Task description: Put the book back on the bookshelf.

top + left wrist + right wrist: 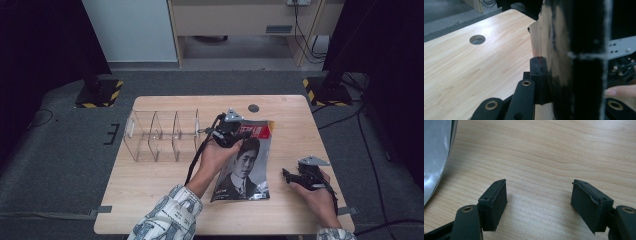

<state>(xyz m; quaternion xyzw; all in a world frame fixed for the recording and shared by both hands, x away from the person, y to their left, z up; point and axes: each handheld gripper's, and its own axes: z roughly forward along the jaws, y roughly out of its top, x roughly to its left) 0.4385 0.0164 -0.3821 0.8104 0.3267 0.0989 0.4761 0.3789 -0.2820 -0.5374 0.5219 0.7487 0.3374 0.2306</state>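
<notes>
On the wooden table [150,190], near its middle, lies a magazine [245,172] with a portrait on its cover, and the left gripper [226,131] is clamped on its far edge near the red title band. Seen along the left gripper's own jaws, the glossy sheet [554,50] stands almost edge-on, pinched tight between them, so that end looks raised off the wood while the near end seems to rest on the table. Just left of the magazine stands a clear plastic rack [162,135] with upright dividers and empty slots. The right gripper [295,177] rests on the table well right of the magazine, its jaws spread wide with nothing between them; its pads [495,202] sit over bare wood, with the magazine's shiny edge [435,157] at the side. Judging by this, the grasp is made and the lift has begun. Carrying the magazine over and sliding it upright into a slot appears to be what remains.
</notes>
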